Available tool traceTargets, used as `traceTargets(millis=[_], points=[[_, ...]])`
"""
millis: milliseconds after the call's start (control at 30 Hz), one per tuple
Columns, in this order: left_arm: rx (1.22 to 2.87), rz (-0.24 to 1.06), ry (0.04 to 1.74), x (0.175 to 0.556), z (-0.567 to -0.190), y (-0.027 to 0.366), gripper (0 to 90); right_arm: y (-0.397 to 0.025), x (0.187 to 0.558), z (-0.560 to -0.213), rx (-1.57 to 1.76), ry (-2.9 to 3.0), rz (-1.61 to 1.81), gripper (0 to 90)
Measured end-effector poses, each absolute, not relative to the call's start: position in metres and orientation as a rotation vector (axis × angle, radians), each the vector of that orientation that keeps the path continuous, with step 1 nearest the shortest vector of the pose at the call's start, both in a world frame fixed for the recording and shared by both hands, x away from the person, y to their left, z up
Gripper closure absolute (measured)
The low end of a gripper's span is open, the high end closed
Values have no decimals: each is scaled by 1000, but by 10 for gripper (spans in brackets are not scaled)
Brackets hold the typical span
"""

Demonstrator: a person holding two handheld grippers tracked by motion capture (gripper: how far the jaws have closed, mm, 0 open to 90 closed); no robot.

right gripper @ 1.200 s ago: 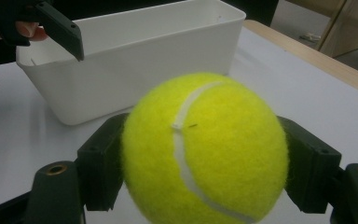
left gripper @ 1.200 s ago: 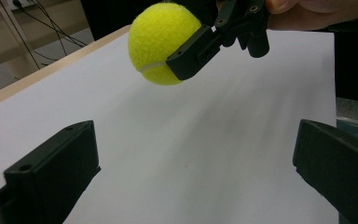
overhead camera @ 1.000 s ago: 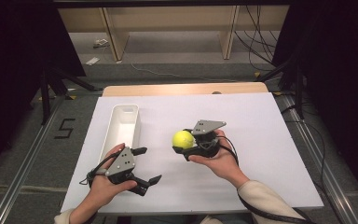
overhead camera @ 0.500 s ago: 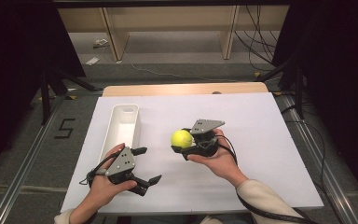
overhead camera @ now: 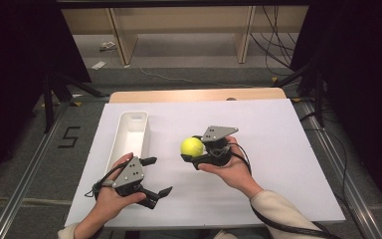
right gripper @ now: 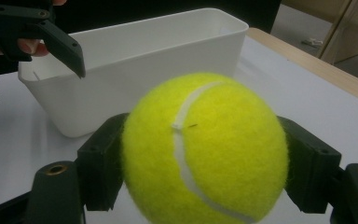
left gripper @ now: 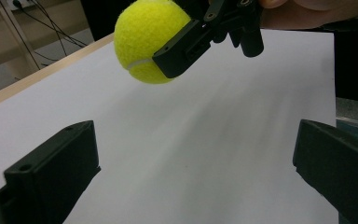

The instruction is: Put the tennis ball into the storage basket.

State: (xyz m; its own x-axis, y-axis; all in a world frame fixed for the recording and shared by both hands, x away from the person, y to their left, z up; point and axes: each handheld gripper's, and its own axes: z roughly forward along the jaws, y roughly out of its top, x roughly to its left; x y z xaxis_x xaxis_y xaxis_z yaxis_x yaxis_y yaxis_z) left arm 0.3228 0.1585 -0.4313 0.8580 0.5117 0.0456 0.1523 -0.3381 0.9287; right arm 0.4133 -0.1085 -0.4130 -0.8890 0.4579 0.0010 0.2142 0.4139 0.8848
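A yellow tennis ball (overhead camera: 192, 147) is clamped between the jaws of my right gripper (overhead camera: 193, 153), held a little above the white table near its middle. In the right gripper view the ball (right gripper: 205, 149) sits between both black pads (right gripper: 100, 170). My left gripper (overhead camera: 158, 176) rests low at the front left, open and holding nothing, its jaws pointing toward the ball. From the left gripper view, the ball (left gripper: 144, 39) hangs ahead and above, with a jaw of the right gripper across its side.
A long white bin (overhead camera: 129, 133) stands on the left of the white tabletop (overhead camera: 278, 129), just beyond the left hand. In the right gripper view the bin (right gripper: 121, 70) lies right behind the ball. A wooden edge (overhead camera: 199, 94) borders the table's far side.
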Motion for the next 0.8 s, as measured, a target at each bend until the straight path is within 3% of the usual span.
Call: traceTargets(millis=[800], points=[[1905,397,493,323,-431,158,0,-95,417,-410,576,2429,1495,265]])
